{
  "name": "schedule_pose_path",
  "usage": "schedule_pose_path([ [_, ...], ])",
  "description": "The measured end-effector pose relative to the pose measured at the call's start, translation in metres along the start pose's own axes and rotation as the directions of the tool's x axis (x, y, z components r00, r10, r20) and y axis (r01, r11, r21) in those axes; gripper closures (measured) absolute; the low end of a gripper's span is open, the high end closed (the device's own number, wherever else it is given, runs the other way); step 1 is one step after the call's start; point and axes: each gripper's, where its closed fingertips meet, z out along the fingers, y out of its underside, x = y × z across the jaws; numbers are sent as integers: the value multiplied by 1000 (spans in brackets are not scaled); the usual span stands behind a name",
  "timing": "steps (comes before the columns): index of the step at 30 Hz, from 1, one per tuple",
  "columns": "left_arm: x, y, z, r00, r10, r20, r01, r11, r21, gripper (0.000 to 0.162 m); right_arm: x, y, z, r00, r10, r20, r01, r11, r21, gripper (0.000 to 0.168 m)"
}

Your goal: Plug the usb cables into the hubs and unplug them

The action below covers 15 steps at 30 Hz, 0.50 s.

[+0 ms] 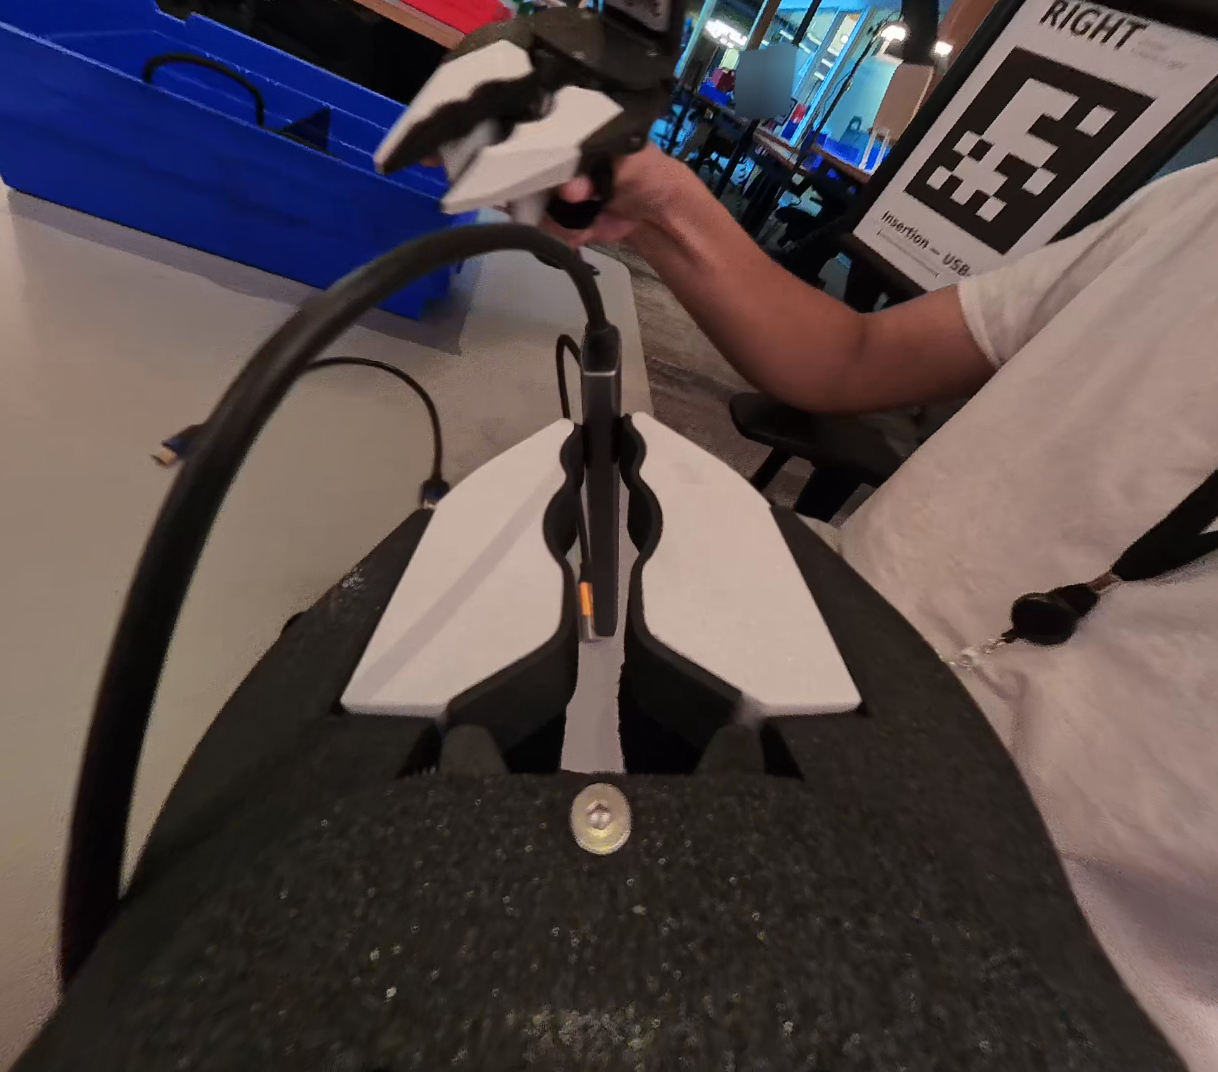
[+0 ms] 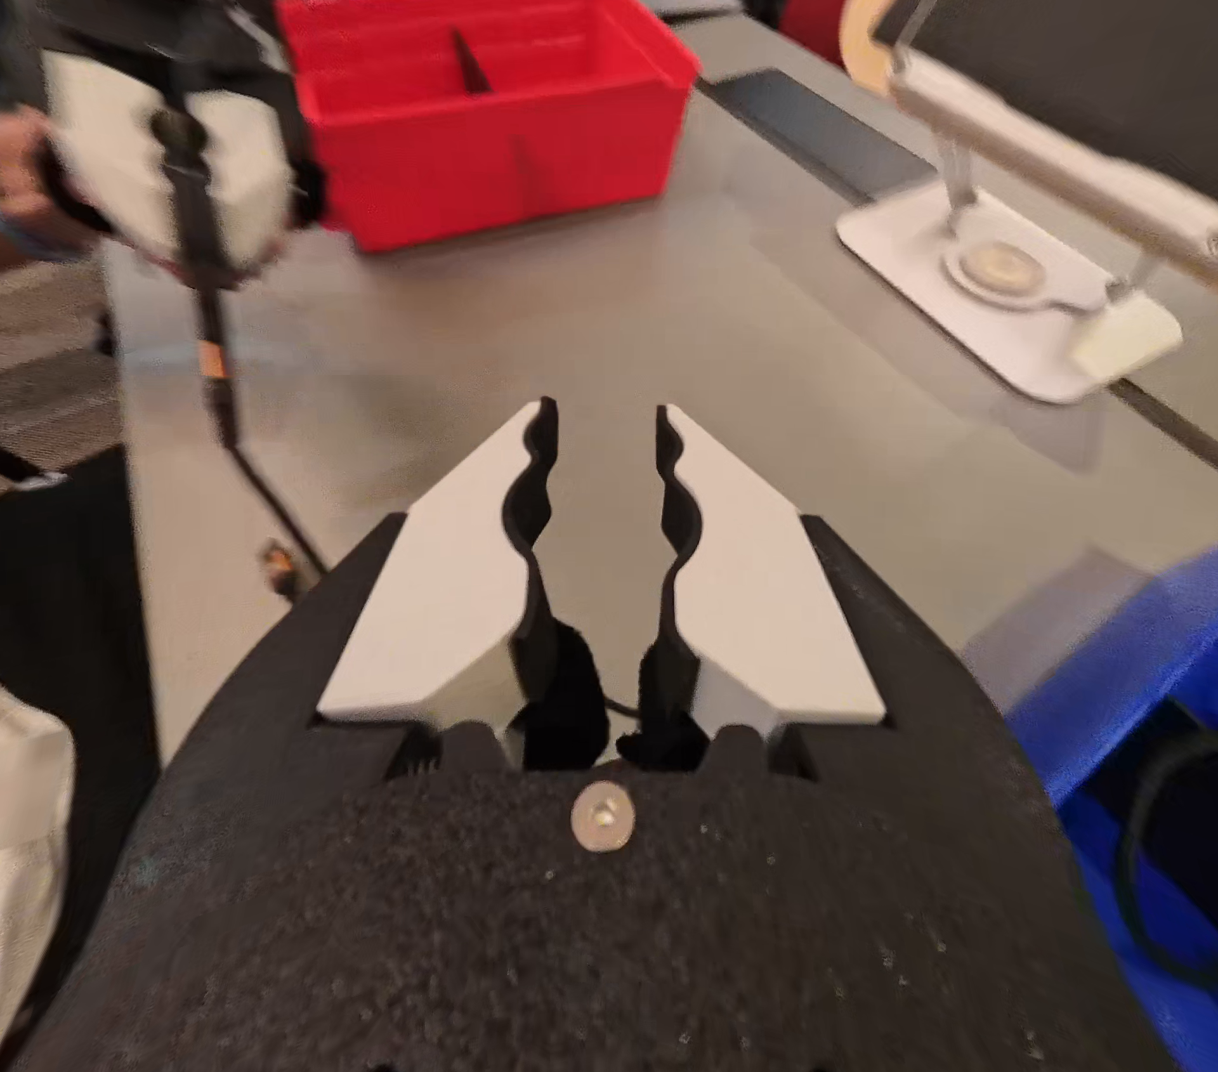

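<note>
My left gripper [image 1: 601,422] is shut on a slim dark adapter [image 1: 600,361] that stands upright between its fingers. A thick black cable [image 1: 277,355] arcs from the adapter's top over to the left. A thin lead with an orange and silver plug [image 1: 585,609] hangs in the gap behind the adapter. My right gripper [image 2: 606,414] is open and empty above the grey table [image 2: 659,328]. It also shows in the left wrist view [image 1: 481,151], held up by a hand just beyond the adapter. The left gripper shows blurred in the right wrist view [image 2: 174,170], with the cable hanging below it.
A blue bin [image 1: 165,131] stands at the back left and holds a cable. A loose black cable with blue plugs [image 1: 395,375] lies on the table. A red divided bin [image 2: 488,118], a white stand [image 2: 975,282], a framed marker sign [image 1: 1028,131] and a person's torso [image 1: 1087,579] are near. Spacing between my two grippers at the tips: around 15 centimeters.
</note>
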Motion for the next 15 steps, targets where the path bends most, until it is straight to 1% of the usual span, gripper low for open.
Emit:
schedule_pose_path([
  [2, 3, 10, -3, 1000, -20, -7, 20, 1000, -20, 152, 8, 29, 22, 999, -15, -44, 12, 997, -83, 137],
  [5, 4, 21, -5, 999, -40, -19, 39, 998, -52, 152, 12, 70, 67, 992, -110, -68, 95, 976, -194, 133],
  [6, 4, 21, -6, 998, -47, -28, 46, 998, -46, 152, 19, 81, 79, 991, -101, -84, 81, 973, -217, 133],
  [8, 3, 19, -9, 997, -63, -40, 62, 998, -24, 152, 31, 90, 97, 997, -34, -76, 17, 976, -215, 134],
  [10, 3, 18, -11, 996, -72, -51, 71, 997, -9, 152, 36, 92, 105, 999, 27, -32, -34, 974, -225, 138],
  [12, 3, 18, -13, 994, -83, -69, 83, 997, -1, 152, 47, 91, 108, 999, -2, -41, -7, 973, -229, 141],
  [15, 2, 17, -17, 989, -110, -97, 112, 993, 22, 152, 43, 103, 112, 999, -48, 23, 52, 950, -308, 143],
])
